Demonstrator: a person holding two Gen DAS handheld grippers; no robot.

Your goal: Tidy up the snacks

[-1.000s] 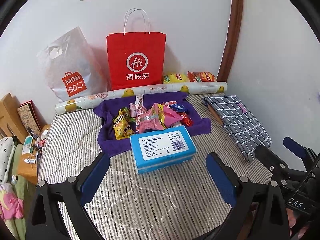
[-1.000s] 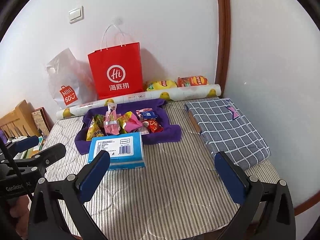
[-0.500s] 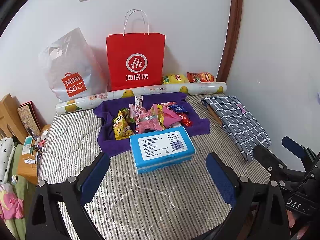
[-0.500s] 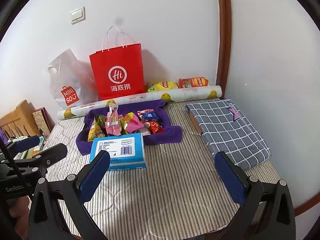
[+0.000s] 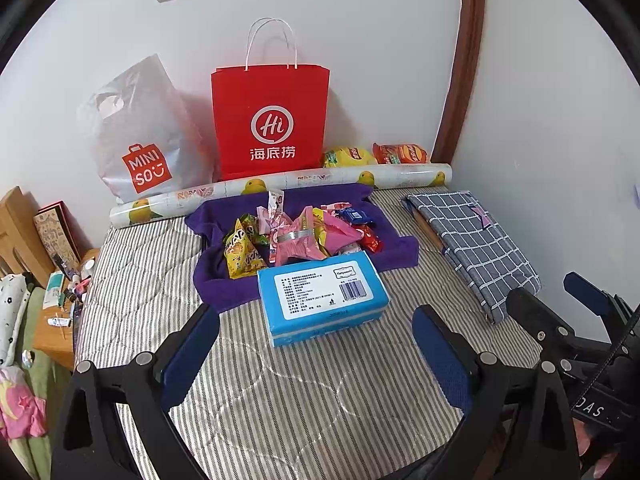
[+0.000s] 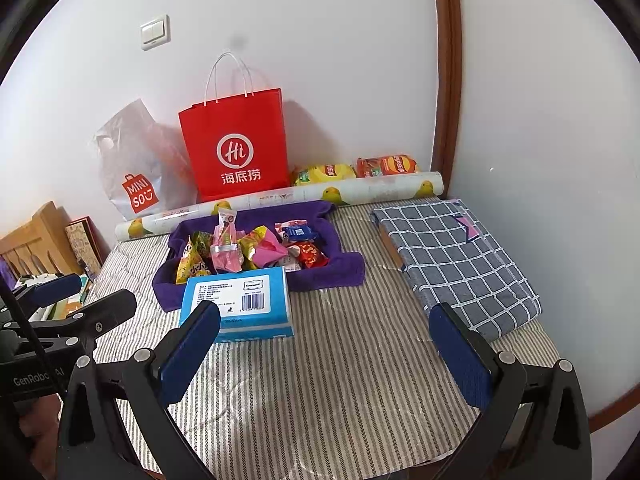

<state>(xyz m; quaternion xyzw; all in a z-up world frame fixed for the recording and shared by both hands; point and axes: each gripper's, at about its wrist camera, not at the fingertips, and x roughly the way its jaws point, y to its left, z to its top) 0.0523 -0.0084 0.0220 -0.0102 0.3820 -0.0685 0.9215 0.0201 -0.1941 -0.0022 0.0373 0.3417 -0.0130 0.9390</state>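
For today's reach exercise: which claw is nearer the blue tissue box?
Left. The left claw faces the blue tissue box squarely; the right claw sits off to the box's right.

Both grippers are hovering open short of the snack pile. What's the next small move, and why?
Probably ease the left gripper forward over the blue box toward the yellow snack packet on the purple cloth. Both grippers hold nothing, the right gripper sits farther right, and that packet lies at the pile's near-left edge, apparently easiest to grasp.

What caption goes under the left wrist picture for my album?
Open left gripper above a striped mattress, facing a blue box and a snack pile on purple cloth.
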